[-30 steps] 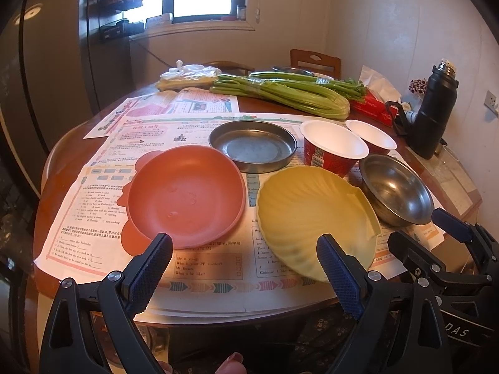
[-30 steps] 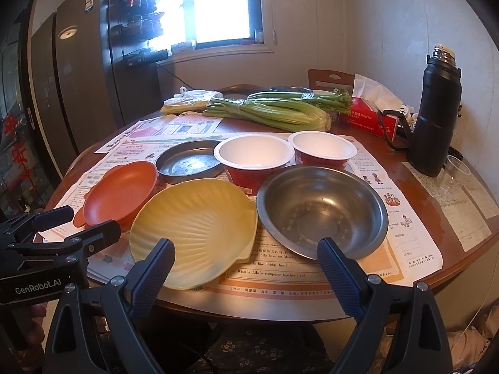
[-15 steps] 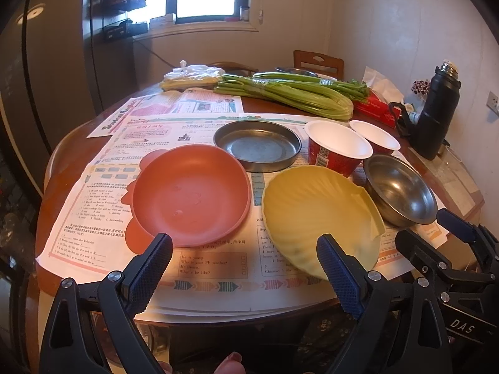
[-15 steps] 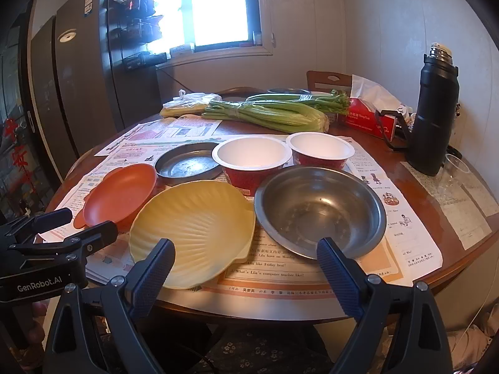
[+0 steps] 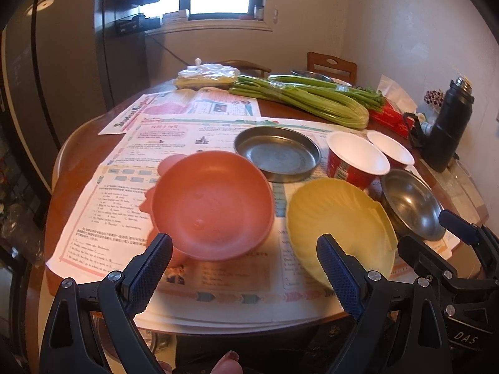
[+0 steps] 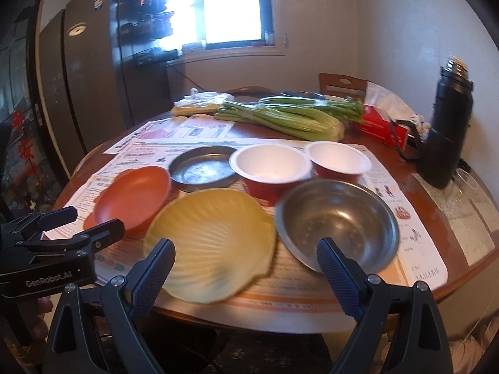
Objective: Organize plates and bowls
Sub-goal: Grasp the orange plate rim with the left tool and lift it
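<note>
Left wrist view: left gripper held low at the near edge of the worktop, fingers spread wide and holding nothing, aimed across the dishes.
Right wrist view: right gripper held level at the same near edge, fingers spread wide and holding nothing; the left gripper shows at the picture's left, beside it.
Hand: a fingertip shows under the left gripper.
Orange plate: on newspaper, just ahead of the left gripper's left finger.
Yellow shell plate: near the edge, between the orange plate and the steel bowl.
Steel bowl: right of the yellow plate, ahead of the right gripper's right finger.
Steel pan: behind the orange plate.
Two red cups: side by side behind the steel bowl.
Far side: celery, tissue box, black flask.
</note>
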